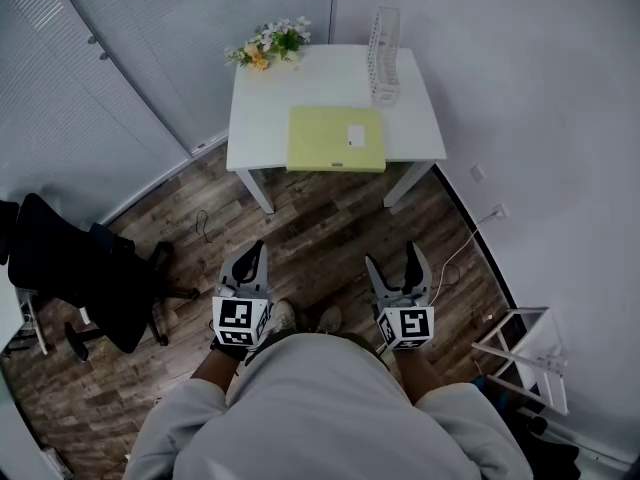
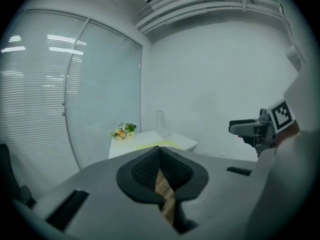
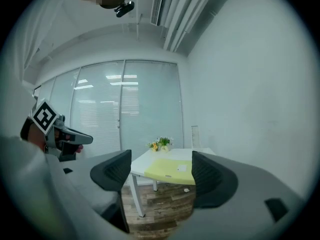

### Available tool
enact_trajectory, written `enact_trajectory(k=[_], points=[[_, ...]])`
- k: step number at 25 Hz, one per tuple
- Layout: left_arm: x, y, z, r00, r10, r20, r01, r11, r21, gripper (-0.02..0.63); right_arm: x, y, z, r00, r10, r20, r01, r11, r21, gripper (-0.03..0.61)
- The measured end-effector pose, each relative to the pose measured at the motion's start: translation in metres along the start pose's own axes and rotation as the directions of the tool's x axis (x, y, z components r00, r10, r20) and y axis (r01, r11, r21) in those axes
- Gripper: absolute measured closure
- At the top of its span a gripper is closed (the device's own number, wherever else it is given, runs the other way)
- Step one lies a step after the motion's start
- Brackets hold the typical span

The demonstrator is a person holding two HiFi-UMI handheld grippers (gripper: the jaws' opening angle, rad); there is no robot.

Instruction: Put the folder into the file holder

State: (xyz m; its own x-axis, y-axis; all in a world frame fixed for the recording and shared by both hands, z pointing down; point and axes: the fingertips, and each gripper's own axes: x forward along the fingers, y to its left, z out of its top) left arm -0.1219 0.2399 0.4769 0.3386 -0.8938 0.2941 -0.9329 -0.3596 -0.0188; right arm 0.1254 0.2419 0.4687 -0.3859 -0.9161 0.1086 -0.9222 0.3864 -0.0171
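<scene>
Claws: two, held low in front of the person, side by side above the wooden floor, both aimed toward the surface and well apart from it.
Left claw: jaws together at the tips with nothing gripped; a sliver of floor shows through the narrow gap lower down.
Right claw: jaws wide apart and empty; its own view looks between them at the far-off surface.
Hands: one behind each marker cube, grey sleeves running back to the person's body at the bottom of the head view.
Folder: pale yellow, closed, lying flat on the front part of the surface with its front edge along the near edge; a small white label sits on its cover. Neither claw touches it.
File holder: pale, see-through, standing upright at the back right of the surface, near the folder's far corner but apart from it.
Flowers: small bunch at the back left corner.
Surface: small white table on white legs, set in the room's corner between a frosted glass wall and a plain white wall.
Chair: black office chair on the floor at the left, well apart from the surface.
Rack: white frame by the right wall, beside the person.
</scene>
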Motion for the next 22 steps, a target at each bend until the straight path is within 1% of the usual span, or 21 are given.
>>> enact_trajectory(k=[1,3,6,10,15,18,22], points=[[0.002,-0.002,0.0,1.0,0.0,-0.001,0.0,1.0,0.0,0.606,0.0,-0.003,0.0,1.0,-0.004,0.007,0.004,1.0,-0.005,0.203],[0.005,-0.005,0.001,1.0,0.002,-0.001,-0.002,1.0,0.003,0.606,0.0,-0.006,0.0,1.0,-0.006,0.01,0.006,1.0,-0.029,0.163],[0.007,-0.009,0.002,1.0,0.013,-0.001,-0.013,1.0,0.007,0.606,0.001,-0.006,0.0,1.0,0.012,0.013,-0.011,0.999,-0.042,0.161],[0.003,-0.015,0.002,0.999,0.036,-0.005,-0.036,0.999,0.009,0.606,0.001,-0.014,-0.005,1.0,0.014,0.016,-0.014,1.0,-0.02,0.163],[-0.001,-0.014,-0.013,0.998,0.067,-0.022,-0.067,0.998,0.005,0.606,0.017,-0.018,-0.018,0.999,0.039,0.005,-0.039,0.999,0.001,0.163],[0.002,-0.008,-0.019,0.997,0.069,-0.032,-0.069,0.998,-0.007,0.606,0.027,-0.019,-0.022,0.999,0.035,-0.004,-0.034,0.999,0.02,0.164],[0.027,0.009,-0.012,0.999,0.052,-0.012,-0.052,0.998,-0.016,0.606,0.054,-0.022,-0.022,1.0,0.019,-0.014,-0.019,0.999,0.026,0.164]])
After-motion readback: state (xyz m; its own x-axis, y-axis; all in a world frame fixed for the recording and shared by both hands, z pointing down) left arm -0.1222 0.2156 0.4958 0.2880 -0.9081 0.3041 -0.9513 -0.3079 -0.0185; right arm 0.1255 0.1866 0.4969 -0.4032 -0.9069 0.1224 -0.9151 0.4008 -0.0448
